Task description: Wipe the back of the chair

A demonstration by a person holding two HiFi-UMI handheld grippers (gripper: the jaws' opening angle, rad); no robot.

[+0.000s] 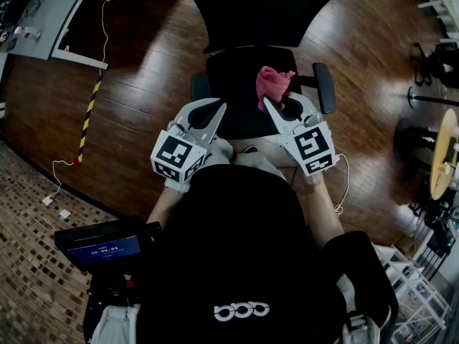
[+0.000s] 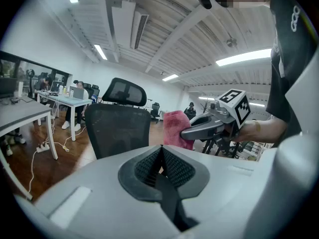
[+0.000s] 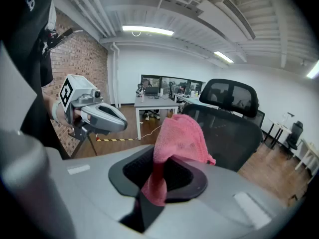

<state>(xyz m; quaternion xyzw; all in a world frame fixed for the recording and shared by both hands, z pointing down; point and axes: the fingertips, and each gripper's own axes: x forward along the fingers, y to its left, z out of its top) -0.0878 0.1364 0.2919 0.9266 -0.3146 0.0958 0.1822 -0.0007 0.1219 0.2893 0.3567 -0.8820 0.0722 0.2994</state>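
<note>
Grips pink cloth (image 1: 273,84) in right tool (image 1: 284,103) above office chair (image 1: 237,74) seat; holds left tool (image 1: 208,113) clenched, empty, at seat front.

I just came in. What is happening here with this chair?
A person faces a black office chair with a claw in each hand. The right claw is shut on a pink cloth, held near the chair's mesh back. The left claw is shut and empty. The cloth does not seem to touch the back yet.

Chair (image 1: 244,77) ahead, cloth (image 1: 274,83) in right tongs (image 1: 271,103) over it, left tongs (image 1: 219,110) alongside, desk (image 1: 43,13) far left
</note>
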